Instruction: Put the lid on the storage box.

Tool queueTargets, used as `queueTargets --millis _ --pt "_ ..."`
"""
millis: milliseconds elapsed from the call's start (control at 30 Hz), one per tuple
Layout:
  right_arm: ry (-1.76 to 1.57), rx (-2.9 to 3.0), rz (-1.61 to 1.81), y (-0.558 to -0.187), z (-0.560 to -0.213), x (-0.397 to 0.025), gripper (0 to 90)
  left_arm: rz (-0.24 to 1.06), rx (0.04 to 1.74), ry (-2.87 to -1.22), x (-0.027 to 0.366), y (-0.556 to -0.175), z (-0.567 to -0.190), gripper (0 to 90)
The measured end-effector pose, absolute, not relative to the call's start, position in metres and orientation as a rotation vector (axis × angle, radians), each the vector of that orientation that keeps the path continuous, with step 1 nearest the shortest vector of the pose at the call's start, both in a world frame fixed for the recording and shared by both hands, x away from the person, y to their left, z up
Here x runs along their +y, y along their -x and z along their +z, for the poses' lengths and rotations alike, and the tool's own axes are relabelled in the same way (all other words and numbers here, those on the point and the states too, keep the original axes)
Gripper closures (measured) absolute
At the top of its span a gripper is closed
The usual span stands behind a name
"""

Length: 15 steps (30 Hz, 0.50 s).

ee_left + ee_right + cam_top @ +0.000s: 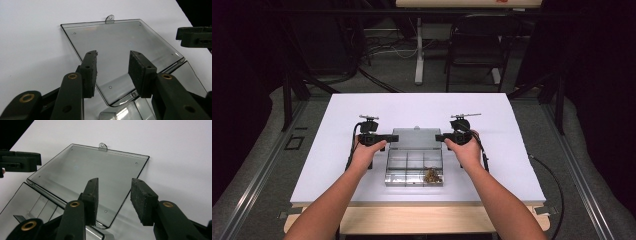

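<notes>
Left gripper (pixel 112 68) released, jaws apart over clear lid (pixel 120 42) | right gripper (pixel 113 197) released, above lid's other corner | box (pixel 414 167) open on table (pixel 337 150)

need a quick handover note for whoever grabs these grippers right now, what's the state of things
Left gripper: jaws open, holding nothing, poised over the left edge of the open lid.
Right gripper: jaws open, holding nothing, over the lid's right edge.
Clear compartment box: sits mid-table on the white table top, between the two grippers; its lid is folded fully back and lies flat on the table, hanging tab pointing away.
Contents: a small pile of brownish parts in the near right compartment; what they are is too small to tell.
Done: box is open.
Left: probably closing the lid or working with the parts; neither has begun.
</notes>
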State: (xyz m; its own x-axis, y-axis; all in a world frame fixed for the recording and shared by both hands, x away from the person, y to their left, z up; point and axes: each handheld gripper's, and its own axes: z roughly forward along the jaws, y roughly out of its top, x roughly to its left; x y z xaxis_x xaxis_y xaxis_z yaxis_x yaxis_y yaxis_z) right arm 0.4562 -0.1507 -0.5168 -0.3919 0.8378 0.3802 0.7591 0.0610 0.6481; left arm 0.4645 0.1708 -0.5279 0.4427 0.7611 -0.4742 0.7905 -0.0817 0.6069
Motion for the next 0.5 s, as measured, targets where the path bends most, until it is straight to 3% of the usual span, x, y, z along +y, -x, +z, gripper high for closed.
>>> queueTargets --millis 500 --pt "-1.771 2.223 1.242 -0.468 -0.530 -0.150 57.3 -0.041 1.364 -1.820 0.179 -0.472 -0.534 57.4"
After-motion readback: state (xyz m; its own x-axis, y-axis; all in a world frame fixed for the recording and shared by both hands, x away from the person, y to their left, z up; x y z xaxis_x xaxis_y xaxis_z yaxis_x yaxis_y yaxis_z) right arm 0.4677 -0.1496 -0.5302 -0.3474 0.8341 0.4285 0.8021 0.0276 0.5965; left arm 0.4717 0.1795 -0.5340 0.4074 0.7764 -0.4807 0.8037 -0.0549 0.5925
